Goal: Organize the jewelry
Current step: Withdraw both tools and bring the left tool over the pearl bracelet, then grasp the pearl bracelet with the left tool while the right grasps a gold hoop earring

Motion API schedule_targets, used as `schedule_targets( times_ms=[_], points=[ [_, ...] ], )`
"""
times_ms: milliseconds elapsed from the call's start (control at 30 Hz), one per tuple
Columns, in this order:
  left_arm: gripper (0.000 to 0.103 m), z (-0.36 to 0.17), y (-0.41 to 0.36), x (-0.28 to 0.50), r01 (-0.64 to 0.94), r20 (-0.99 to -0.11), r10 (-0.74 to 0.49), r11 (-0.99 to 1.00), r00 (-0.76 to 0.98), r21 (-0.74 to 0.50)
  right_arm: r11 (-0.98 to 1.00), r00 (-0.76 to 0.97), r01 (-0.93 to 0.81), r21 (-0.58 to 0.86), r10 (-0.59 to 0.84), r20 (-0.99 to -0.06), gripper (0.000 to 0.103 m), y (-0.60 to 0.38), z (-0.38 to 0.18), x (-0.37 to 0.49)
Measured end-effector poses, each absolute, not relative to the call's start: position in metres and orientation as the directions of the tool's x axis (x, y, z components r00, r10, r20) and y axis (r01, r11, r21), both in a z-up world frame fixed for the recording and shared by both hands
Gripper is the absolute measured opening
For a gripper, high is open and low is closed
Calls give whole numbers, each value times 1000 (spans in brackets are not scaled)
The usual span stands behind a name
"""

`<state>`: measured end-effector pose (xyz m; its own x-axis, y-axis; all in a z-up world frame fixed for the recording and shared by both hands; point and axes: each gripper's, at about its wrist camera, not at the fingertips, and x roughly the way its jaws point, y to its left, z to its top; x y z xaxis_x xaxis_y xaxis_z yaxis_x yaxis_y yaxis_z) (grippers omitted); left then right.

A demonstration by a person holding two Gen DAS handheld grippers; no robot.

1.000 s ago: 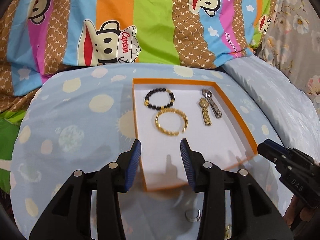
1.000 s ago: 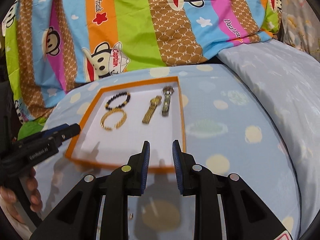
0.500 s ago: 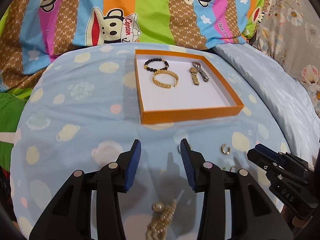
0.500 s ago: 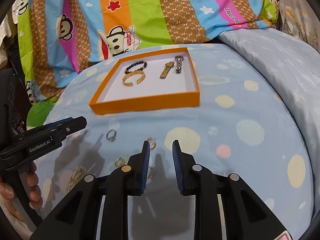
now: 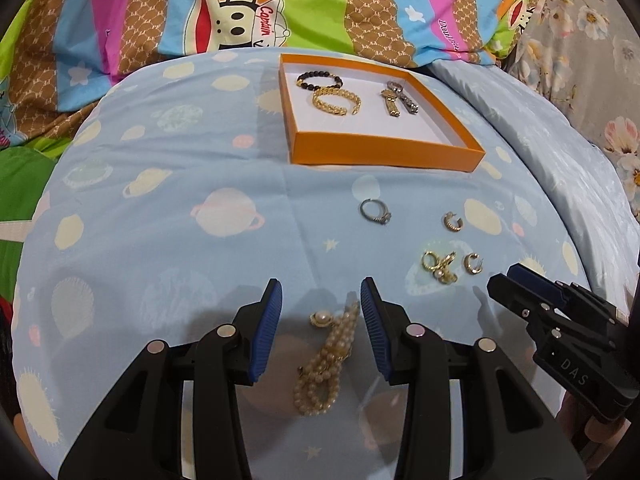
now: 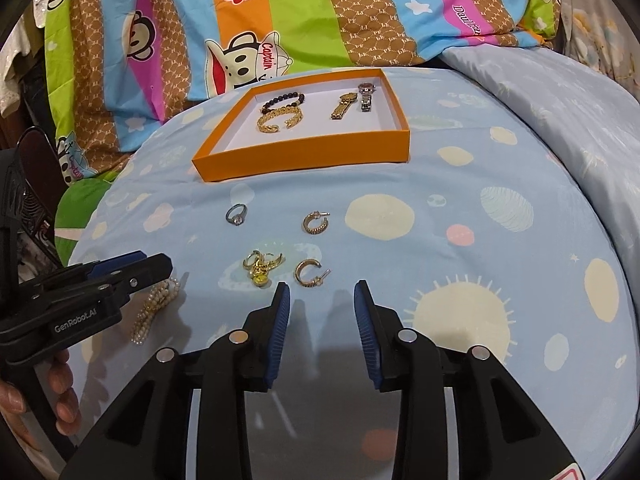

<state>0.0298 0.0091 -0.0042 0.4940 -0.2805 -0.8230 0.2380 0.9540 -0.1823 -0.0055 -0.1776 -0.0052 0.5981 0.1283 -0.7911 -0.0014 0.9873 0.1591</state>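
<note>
An orange tray (image 5: 384,154) (image 6: 304,162) lies on the blue bedspread, holding a black bead bracelet (image 5: 318,79), a gold bangle (image 5: 335,102) and two watches (image 5: 398,100). On the cloth in front lie a silver ring (image 5: 375,213) (image 6: 236,214), gold hoop earrings (image 5: 453,222) (image 6: 307,274) and a gold cluster (image 6: 262,266). A pearl bracelet (image 5: 326,360) (image 6: 154,308) lies between the open fingers of my left gripper (image 5: 321,296). My right gripper (image 6: 321,294) is open and empty, just short of a hoop earring.
A striped cartoon-monkey quilt (image 5: 240,12) is bunched behind the tray. A pale blue pillow (image 6: 560,92) rises at the right. The right gripper's body (image 5: 568,328) shows in the left wrist view; the left gripper's body (image 6: 80,304) shows in the right wrist view.
Both grippers have pulled back from the tray toward the near side, bringing the loose jewelry into view. The right gripper's jaws have opened wider. The left gripper now straddles the pearl bracelet.
</note>
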Motion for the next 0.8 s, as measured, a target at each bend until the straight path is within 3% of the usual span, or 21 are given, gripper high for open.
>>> schedule_targets(
  times_ms=[800],
  points=[
    [42,-11,27,2,228,-835,-285,954,471,-197,986,609,-6,165,135,-781,34,-171,-5,-9]
  ],
)
